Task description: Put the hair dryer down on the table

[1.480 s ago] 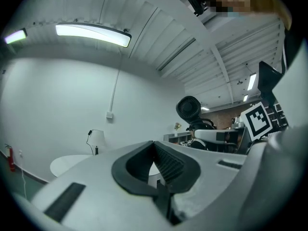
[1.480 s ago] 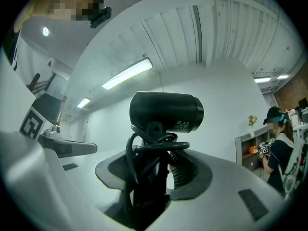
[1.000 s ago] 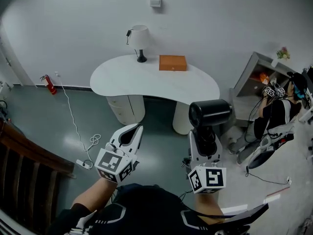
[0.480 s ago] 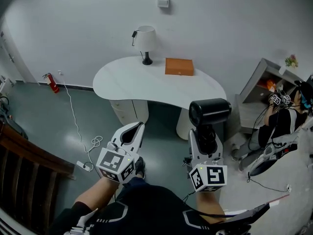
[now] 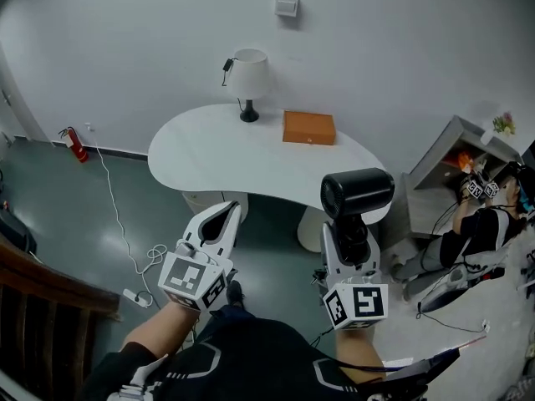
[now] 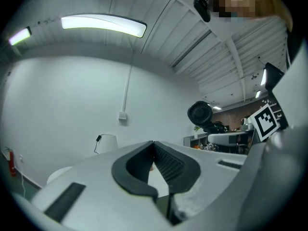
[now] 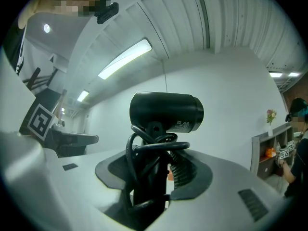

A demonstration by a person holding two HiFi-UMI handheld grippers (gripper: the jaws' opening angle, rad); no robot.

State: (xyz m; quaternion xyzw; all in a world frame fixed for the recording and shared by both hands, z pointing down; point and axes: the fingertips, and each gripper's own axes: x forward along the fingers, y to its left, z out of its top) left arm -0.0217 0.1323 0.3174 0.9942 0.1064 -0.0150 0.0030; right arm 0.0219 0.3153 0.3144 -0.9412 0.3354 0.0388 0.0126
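Cord (image 7: 159, 147) hides hair dryer (image 7: 166, 110) handle in right tongs (image 7: 155, 173).

We see a white, kidney-shaped worktop (image 5: 219, 155) set against the wall. Two things stand on it – a white-shaded lamp (image 5: 248, 78) at its far edge and, near it on the right, a flat orange box (image 5: 308, 128). On the grey-green floor (image 5: 67, 215) lie a white cable (image 5: 155, 254) and power strip (image 5: 134, 297) – a red fire extinguisher (image 5: 71, 143) stands by the wall
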